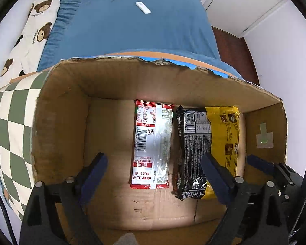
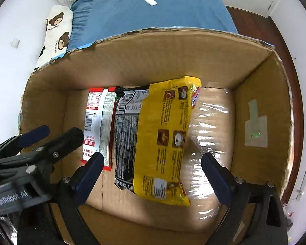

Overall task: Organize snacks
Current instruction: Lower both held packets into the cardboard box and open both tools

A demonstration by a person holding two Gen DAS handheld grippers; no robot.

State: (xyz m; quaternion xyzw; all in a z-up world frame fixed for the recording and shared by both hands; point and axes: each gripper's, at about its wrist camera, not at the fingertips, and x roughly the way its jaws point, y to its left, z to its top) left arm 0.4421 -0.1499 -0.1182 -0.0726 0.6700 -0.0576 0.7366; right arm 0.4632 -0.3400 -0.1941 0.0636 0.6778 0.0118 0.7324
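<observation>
An open cardboard box (image 1: 67,102) (image 2: 173,38) holds two flat snack packs side by side on its floor. The red and white packet (image 1: 153,143) (image 2: 98,122) lies to the left of the black and yellow packet (image 1: 204,143) (image 2: 159,138). My left gripper (image 1: 154,161) hangs open over the red and white packet, touching nothing. My right gripper (image 2: 152,157) stands open above the black and yellow packet, its pads apart from it. The left gripper (image 2: 57,134) also shows at the left of the right wrist view. One right finger (image 1: 257,161) shows in the left wrist view.
The box stands against a bed with a blue sheet (image 1: 132,24) (image 2: 173,6), where a white remote (image 1: 143,7) (image 2: 149,0) lies. A bear-print pillow (image 1: 30,32) (image 2: 57,30) and a green checked cloth (image 1: 12,134) are at the left. White cupboard doors (image 1: 244,2) stand at the right.
</observation>
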